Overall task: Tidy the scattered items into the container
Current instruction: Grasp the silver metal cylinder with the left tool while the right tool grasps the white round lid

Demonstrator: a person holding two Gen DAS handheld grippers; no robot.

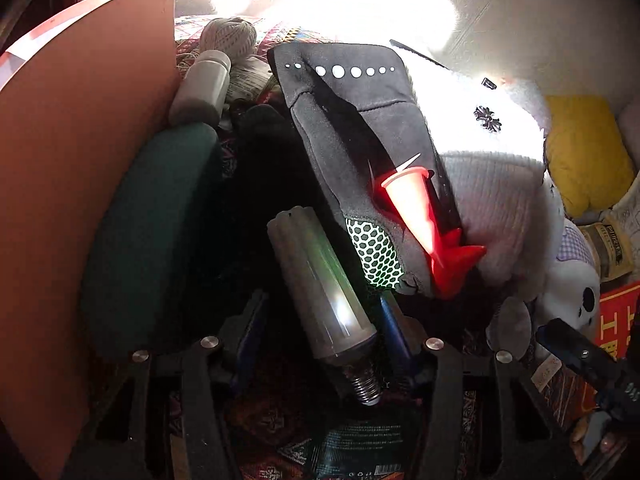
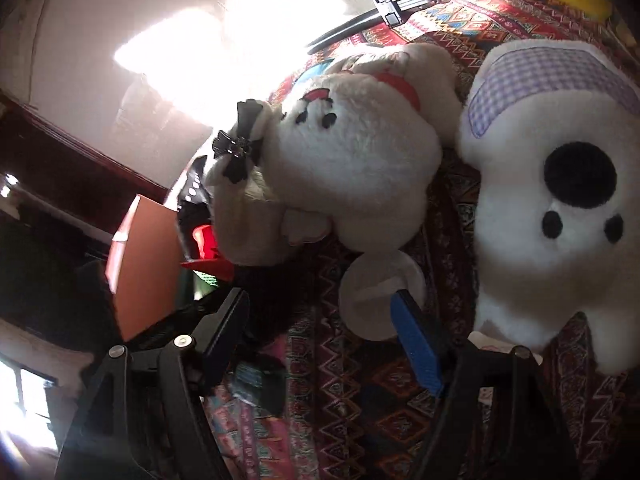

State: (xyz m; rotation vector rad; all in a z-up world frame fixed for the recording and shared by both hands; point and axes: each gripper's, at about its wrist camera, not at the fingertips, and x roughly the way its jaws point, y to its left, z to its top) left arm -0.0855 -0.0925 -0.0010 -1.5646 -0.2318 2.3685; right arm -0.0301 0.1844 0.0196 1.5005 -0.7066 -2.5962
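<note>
Left hand-held gripper (image 1: 320, 344) straddles the bulb (image 1: 320, 292), pads not yet pressing — positioned for pickup; right hand-held gripper (image 2: 320, 340) released.

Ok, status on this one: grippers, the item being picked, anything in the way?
Left gripper around a tube-shaped light bulb, contact unclear. Right gripper open over the patterned cloth, nothing held. Black glove and red cone crowd the bulb.
</note>
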